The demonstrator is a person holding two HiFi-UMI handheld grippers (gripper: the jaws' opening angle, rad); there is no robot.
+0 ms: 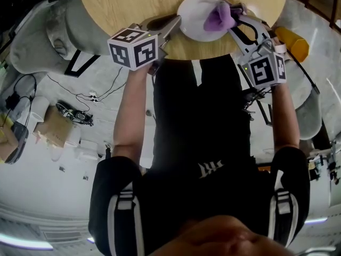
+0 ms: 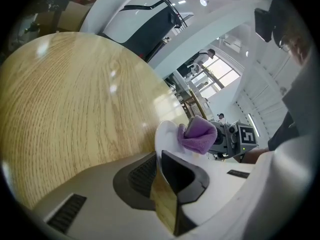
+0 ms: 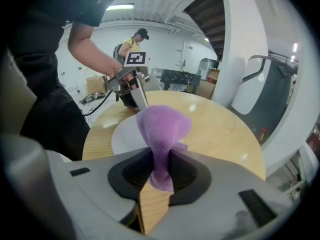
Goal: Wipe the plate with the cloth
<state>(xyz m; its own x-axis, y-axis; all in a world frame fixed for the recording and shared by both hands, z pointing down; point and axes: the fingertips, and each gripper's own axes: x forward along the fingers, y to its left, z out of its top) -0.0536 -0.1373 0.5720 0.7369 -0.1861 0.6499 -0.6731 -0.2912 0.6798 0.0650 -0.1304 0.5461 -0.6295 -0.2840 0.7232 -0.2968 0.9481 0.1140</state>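
Left claw: your left gripper point(image 1: 177, 20) is pinching the left rim of the plate point(image 1: 194, 28), its jaws nearly together on it.
Right claw: your right gripper point(image 1: 233, 23) is clamping the purple cloth point(image 1: 219, 16), whose bunched free end is hanging over the plate.
Plate: it is sitting by the near edge of the table point(image 1: 117, 4), right in front of you.
Risk: hard strokes toward you are likely to drag the plate off that edge, and the thin rim grip could slip.
Room: bare wood is lying open toward the far and left edges, so you are safer wiping away from yourself.
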